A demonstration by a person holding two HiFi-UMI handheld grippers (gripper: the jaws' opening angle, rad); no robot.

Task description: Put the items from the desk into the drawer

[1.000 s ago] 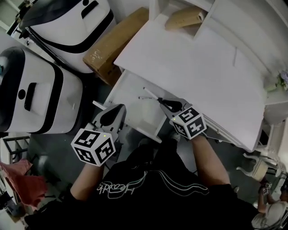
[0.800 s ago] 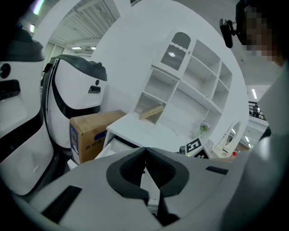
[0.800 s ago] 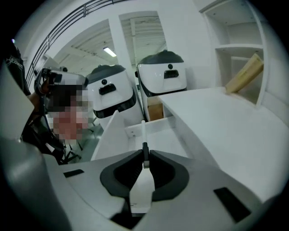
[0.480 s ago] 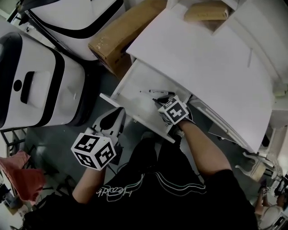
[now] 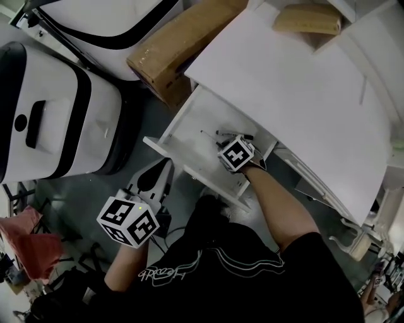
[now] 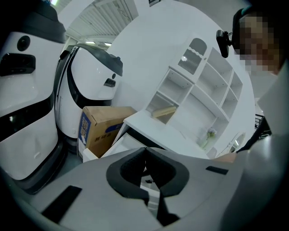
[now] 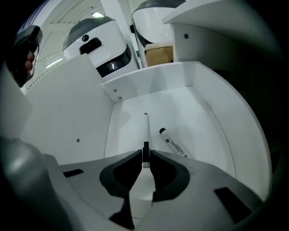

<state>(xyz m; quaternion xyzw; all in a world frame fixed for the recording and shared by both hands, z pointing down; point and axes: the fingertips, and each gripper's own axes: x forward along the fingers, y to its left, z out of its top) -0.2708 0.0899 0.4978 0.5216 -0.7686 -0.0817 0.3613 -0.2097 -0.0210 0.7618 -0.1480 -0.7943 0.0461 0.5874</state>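
Note:
The white drawer point(image 5: 165, 146) stands pulled out below the desk top point(image 5: 297, 94). My right gripper point(image 7: 145, 155) points steeply down into it, shut on a thin white pen point(image 7: 145, 131) whose dark tip reaches toward the drawer's far wall. A white marker point(image 7: 172, 142) with a black cap lies on the drawer floor just right of the pen. In the head view the right gripper point(image 5: 225, 146) is inside the drawer near the marker point(image 5: 231, 134). My left gripper point(image 5: 165, 166) hangs in front of the drawer's near left corner, shut and holding nothing.
A cardboard box point(image 5: 177, 44) lies on the floor left of the desk, beside two large white machines point(image 5: 50, 120). A tan block point(image 5: 307, 19) sits in the shelf unit at the desk's back. The person's legs are close to the drawer front.
My right gripper has gone down from above the drawer's front edge into the drawer, still holding the pen. The left gripper has sunk a little toward the floor.

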